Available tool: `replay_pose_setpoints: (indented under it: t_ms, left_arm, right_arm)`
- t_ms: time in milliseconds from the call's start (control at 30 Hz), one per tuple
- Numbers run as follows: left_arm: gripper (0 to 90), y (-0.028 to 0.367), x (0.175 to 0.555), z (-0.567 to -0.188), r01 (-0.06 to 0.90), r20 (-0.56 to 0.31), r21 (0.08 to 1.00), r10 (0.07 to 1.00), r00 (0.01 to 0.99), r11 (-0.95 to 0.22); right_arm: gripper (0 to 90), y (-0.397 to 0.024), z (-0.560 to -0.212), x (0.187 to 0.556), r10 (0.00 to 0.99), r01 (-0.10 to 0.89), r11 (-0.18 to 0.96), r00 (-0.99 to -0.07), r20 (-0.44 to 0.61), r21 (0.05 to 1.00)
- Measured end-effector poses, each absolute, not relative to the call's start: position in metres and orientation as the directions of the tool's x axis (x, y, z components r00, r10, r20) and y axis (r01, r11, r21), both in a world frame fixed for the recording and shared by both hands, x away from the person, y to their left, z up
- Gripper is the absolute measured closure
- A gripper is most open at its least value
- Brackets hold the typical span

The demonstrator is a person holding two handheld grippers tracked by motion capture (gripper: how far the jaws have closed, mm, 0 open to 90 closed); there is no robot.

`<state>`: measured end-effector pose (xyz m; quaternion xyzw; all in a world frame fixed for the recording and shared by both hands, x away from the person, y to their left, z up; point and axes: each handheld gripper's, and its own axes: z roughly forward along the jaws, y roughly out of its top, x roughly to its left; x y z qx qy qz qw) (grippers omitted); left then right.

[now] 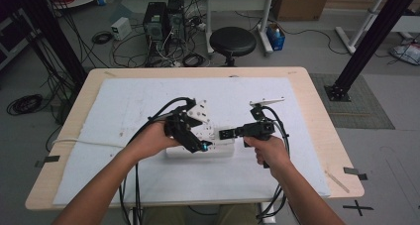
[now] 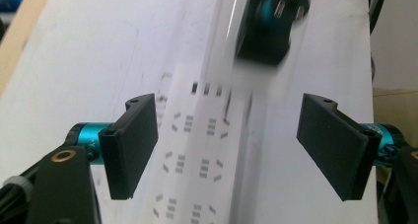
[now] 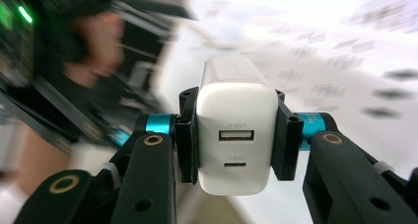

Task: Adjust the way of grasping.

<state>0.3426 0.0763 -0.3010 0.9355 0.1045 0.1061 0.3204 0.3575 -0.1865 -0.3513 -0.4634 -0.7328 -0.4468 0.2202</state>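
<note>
White charger, with two ports on its end face, sits clamped between the pads of the right hand-held gripper; from above that gripper points toward a white power strip lying on the cloth-covered table; the left hand-held gripper hangs above the strip with its jaws spread and nothing between them, the left one at the strip's near edge. With no grip bracing the strip, a sideways push from the charger would likely slide it across the cloth; prongs meeting the sockets off-line could jam or tilt the charger in the pads; the two grippers work close together and could knock.
</note>
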Motion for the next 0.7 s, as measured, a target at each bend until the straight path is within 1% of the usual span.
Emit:
replay_pose_setpoints:
  t_ms: [100,167,233,333,367,467,533,600,667,700]
  left_arm:
    - [19.5,0.094,0.348,-0.301,0.183,0.111,0.597,0.306,0.945,-0.781]
    - [19.5,0.107,0.351,-0.301,0.218,0.097,0.577,0.331,0.939,-0.788]
    - [19.5,0.119,0.355,-0.301,0.27,0.085,0.555,0.376,0.923,-0.787]
    - [19.4,0.139,0.361,-0.299,0.32,0.067,0.517,0.41,0.91,-0.794]
    - [19.5,0.146,0.364,-0.299,0.345,0.06,0.499,0.429,0.901,-0.795]
    - [19.4,0.165,0.369,-0.297,0.415,0.072,0.434,0.489,0.869,-0.8]
    - [19.4,0.177,0.373,-0.297,0.458,0.092,0.41,0.535,0.84,-0.789]
    - [19.5,0.188,0.376,-0.296,0.497,0.093,0.39,0.57,0.817,-0.775]
    - [19.5,0.197,0.376,-0.296,0.494,0.074,0.396,0.563,0.823,-0.774]
    - [19.5,0.201,0.376,-0.295,0.483,0.083,0.403,0.556,0.827,-0.778]
  right_arm:
    - [62.1,-0.2,-0.348,0.355,0.565,0.841,0.207,-0.52,0.64,0.501]
    - [62.1,-0.209,-0.347,0.354,0.57,0.834,0.203,-0.527,0.631,0.513]
    - [62.1,-0.217,-0.345,0.353,0.573,0.83,0.202,-0.531,0.625,0.52]
    - [62.1,-0.227,-0.338,0.353,0.604,0.824,0.202,-0.53,0.595,0.529]
    - [62.1,-0.229,-0.336,0.354,0.621,0.816,0.214,-0.538,0.57,0.537]
    - [62.1,-0.234,-0.325,0.354,0.67,0.79,0.276,-0.566,0.48,0.547]
    - [62.1,-0.235,-0.318,0.355,0.707,0.762,0.336,-0.592,0.387,0.553]
    - [62.1,-0.236,-0.312,0.356,0.726,0.739,0.385,-0.612,0.313,0.552]
    - [62.1,-0.237,-0.308,0.357,0.741,0.717,0.436,-0.629,0.235,0.544]
    - [62.1,-0.238,-0.307,0.358,0.743,0.707,0.458,-0.637,0.205,0.539]
